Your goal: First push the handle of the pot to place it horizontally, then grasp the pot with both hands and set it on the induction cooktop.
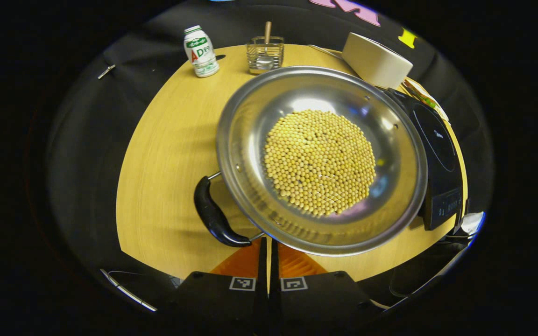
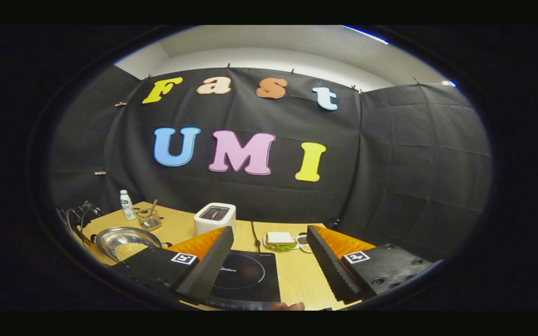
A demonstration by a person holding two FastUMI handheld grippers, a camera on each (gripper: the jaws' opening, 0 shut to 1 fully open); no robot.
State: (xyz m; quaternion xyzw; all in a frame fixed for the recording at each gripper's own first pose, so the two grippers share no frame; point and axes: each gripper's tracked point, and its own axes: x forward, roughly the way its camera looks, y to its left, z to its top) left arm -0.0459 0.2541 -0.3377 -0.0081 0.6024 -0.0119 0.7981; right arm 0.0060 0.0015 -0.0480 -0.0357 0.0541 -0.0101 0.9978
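The pot (image 1: 321, 158) sits on the wooden tabletop (image 1: 166, 154), holding a mound of yellow beans (image 1: 319, 162); its black handle (image 1: 213, 215) lies at the near-left rim, and the induction cooktop (image 1: 437, 158) stands just beside the pot's far-right edge. In the left gripper view the left gripper (image 1: 269, 261) is low in front of the pot, its fingers (image 1: 243, 263) drawn narrow with only a slit between them — they hold nothing. In the right gripper view the right gripper (image 2: 269, 259) hangs above the cooktop, fingers (image 2: 208, 261) spread wide and empty; the pot lies well to its left. A white toaster (image 2: 215, 217), a bottle (image 1: 200, 51), a wire basket (image 1: 265, 54) and a sandwich (image 2: 280, 240) stand farther back.
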